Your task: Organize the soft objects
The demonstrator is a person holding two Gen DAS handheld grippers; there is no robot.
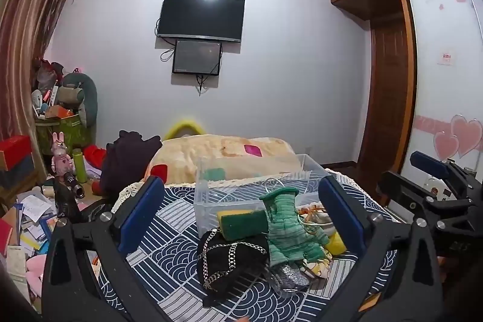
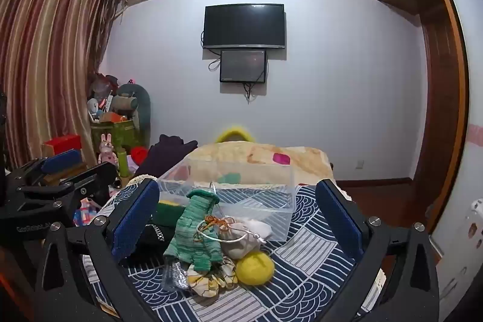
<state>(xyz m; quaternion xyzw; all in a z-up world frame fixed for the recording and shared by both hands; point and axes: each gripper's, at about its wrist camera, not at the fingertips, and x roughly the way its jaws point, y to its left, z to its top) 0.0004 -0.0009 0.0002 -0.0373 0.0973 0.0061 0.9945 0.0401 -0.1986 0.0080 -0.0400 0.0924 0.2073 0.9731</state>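
A green glove [image 2: 193, 234], long axis pointing toward the bin [image 2: 241, 192], is framed dead ahead between the wide-open right gripper [image 2: 238, 219] and, likewise empty and spread, the left gripper [image 1: 238, 216].

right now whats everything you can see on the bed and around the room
clear plastic bin: 1, transparent, on the bed behind the pile, looks empty
knit glove: 1, green, draped over the pile
sponge: 1, green and yellow, against the bin's front
black item with silver chain: 1, left of the pile
yellow ball: 1, front right of the pile
drawstring pouch: 1, pale, behind the ball
blanket: 1, cream, far end of the bed
bed cover: 1, navy and white pattern
TV: 1, black, on the wall
small screen: 1, under the TV
left gripper: jaws wide open, holding nothing
right gripper: jaws wide open, holding nothing
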